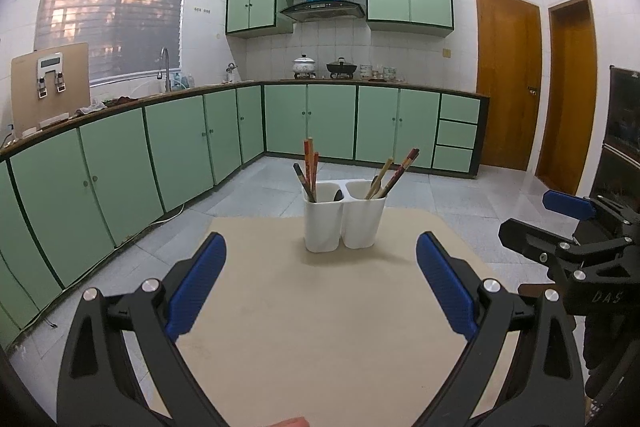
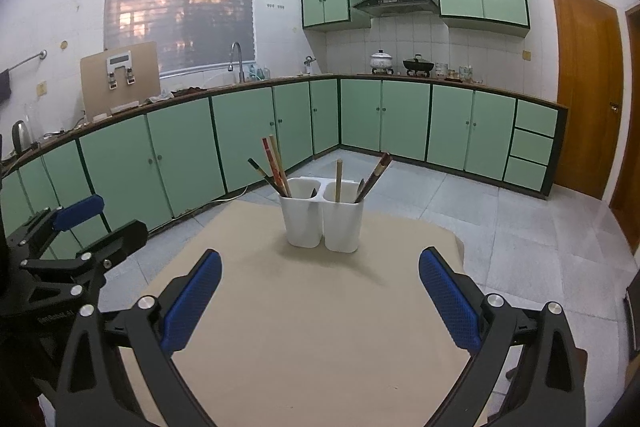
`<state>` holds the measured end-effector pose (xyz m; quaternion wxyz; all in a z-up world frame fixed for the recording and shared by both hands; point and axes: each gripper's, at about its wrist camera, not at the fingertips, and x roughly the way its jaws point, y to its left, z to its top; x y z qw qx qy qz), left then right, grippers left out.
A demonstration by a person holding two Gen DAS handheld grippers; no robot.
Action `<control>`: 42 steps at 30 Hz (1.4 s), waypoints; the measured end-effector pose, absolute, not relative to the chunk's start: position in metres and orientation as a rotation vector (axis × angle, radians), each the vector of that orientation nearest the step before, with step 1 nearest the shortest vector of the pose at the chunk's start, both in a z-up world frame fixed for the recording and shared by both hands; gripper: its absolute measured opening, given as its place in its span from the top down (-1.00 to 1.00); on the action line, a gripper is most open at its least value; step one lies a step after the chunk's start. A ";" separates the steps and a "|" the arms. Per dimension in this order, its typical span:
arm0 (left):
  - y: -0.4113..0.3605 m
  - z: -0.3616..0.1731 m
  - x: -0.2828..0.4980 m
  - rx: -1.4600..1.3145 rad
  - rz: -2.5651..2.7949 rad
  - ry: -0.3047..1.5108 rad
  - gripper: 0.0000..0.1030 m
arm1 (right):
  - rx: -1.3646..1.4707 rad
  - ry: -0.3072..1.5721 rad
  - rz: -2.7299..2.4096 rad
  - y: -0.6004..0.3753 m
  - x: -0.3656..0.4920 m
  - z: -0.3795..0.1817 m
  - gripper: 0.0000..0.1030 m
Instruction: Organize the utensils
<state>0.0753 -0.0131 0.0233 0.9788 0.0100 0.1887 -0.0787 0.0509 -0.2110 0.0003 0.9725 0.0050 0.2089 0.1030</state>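
Utensils [image 1: 310, 167] stand in a white two-cup holder [image 1: 344, 219] on the far middle of the beige worktop [image 1: 300, 327]. The left hand-held gripper [image 1: 320, 283] hovers over the near worktop with its blue pads [image 1: 196, 287] spread wide, gripping nothing. The right hand-held gripper [image 2: 320, 295] hangs beside it, likewise spread and empty, both aimed at the holder and well apart from it. In the holder's left cup lean red and dark chopsticks, with a dark utensil tip low inside; the right cup [image 2: 342, 219] carries a pale stick [image 2: 339, 181] and darker chopsticks [image 1: 400, 169] tilting right. Beyond the worktop lie grey floor tiles [image 2: 520, 227] and green cabinets [image 1: 180, 147].
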 end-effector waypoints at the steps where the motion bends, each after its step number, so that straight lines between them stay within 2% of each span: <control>1: -0.013 0.023 0.075 0.020 -0.160 0.380 -0.81 | 0.011 0.421 0.208 -0.211 0.051 0.000 -0.88; 42: -0.010 0.023 0.075 0.004 -0.152 0.386 -0.82 | 0.015 0.429 0.211 -0.208 0.053 -0.002 -0.88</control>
